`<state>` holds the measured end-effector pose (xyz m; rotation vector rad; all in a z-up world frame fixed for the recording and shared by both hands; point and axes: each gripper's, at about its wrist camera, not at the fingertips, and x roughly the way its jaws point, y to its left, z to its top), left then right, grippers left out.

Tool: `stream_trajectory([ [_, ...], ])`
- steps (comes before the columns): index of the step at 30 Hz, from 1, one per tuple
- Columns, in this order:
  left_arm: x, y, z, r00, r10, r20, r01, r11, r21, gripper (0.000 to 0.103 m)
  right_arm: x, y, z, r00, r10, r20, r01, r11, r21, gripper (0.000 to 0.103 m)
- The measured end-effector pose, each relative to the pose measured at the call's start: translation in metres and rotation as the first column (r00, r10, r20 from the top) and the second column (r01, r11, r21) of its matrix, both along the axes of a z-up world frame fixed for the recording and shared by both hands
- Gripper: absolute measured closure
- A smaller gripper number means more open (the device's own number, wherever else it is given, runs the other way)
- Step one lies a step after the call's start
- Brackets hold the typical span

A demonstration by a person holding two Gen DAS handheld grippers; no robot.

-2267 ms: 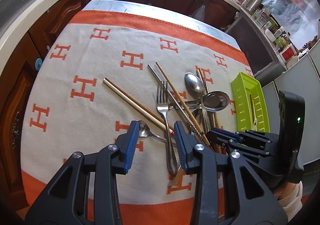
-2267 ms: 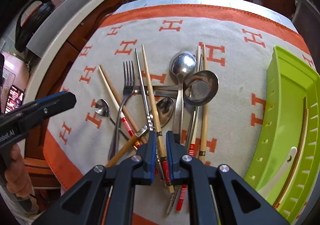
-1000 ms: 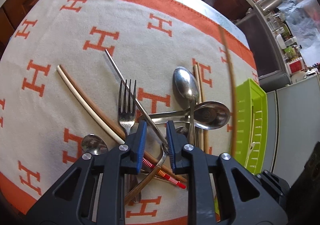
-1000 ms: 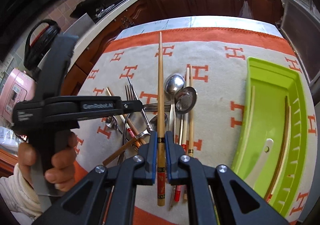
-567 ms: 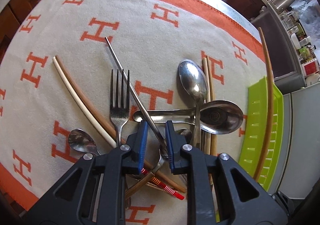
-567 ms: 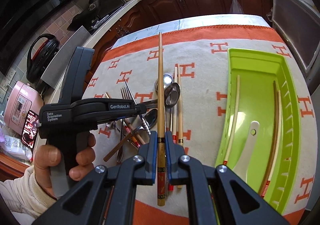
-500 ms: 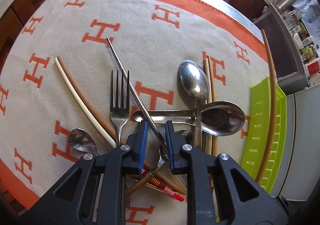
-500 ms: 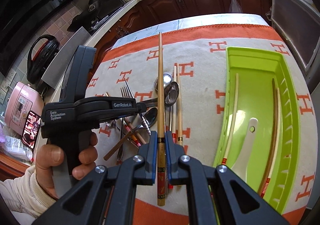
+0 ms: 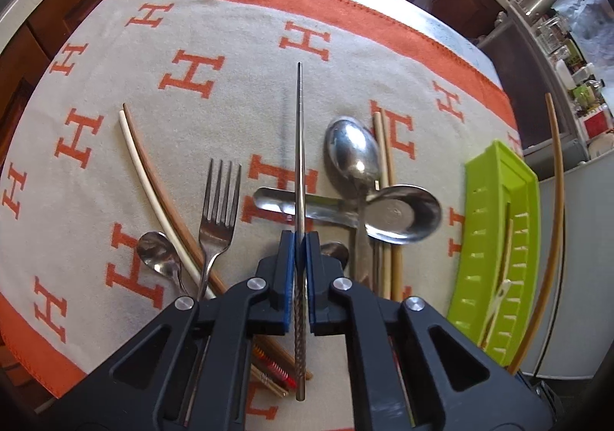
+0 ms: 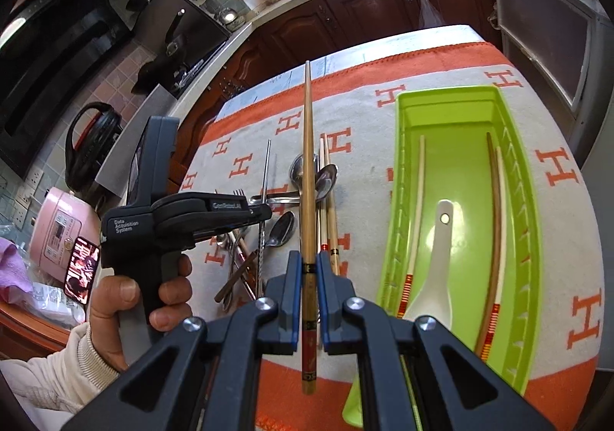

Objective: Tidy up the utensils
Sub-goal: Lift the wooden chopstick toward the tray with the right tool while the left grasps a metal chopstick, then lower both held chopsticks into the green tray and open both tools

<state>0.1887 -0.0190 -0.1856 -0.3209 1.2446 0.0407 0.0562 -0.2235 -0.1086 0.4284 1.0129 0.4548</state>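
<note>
The metal chopstick (image 9: 299,147), clamped in the left gripper (image 9: 300,239), hangs above the pile; the wooden chopstick (image 10: 307,170) is clamped in the right gripper (image 10: 308,258). Better lower each lengthwise into the green tray (image 10: 460,101).

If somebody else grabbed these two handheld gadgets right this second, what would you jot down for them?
Left gripper: its jaws have just been closing and are now shut on the metal chopstick.
Right gripper: shut on a wooden chopstick, held near the green tray.
Done: the tray holds three chopsticks and a white spoon.
Left: both held chopsticks, plus the fork, metal spoons and remaining chopsticks piled on the cloth.
</note>
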Motion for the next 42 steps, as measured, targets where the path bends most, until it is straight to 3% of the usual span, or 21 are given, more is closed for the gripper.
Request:
stream_trajectory([
  [8,-0.026,-0.007,0.040,0.994,-0.107,0.016,0.108,0.989,-0.105,0.100,-0.020,-0.036,0.006,0.995,-0.096,0.006,0.096,0.995,0.025,0.096],
  [17,-0.043,-0.084,0.077,0.952,-0.303,0.054,0.307,0.939,-0.155,0.100,-0.033,-0.086,-0.005,0.970,-0.239,-0.046,0.238,0.971,-0.027,0.096],
  [22,-0.042,-0.128,0.067,0.930,-0.367,0.028,0.368,0.918,-0.148,0.100,-0.032,-0.093,-0.022,0.959,-0.267,-0.091,0.259,0.962,-0.093,0.096],
  [28,-0.037,-0.161,0.043,0.910,-0.415,-0.011,0.409,0.900,-0.149,0.100,-0.031,-0.098,-0.033,0.947,-0.294,-0.127,0.282,0.954,-0.103,0.095],
  [36,-0.042,-0.169,0.025,0.902,-0.429,-0.042,0.422,0.898,-0.122,0.100,-0.035,-0.108,-0.029,0.939,-0.324,-0.119,0.320,0.946,-0.052,0.095],
  [42,-0.056,-0.173,0.032,0.881,-0.472,-0.018,0.470,0.880,-0.073,0.099,-0.036,-0.104,-0.026,0.941,-0.323,-0.105,0.318,0.946,-0.059,0.095],
])
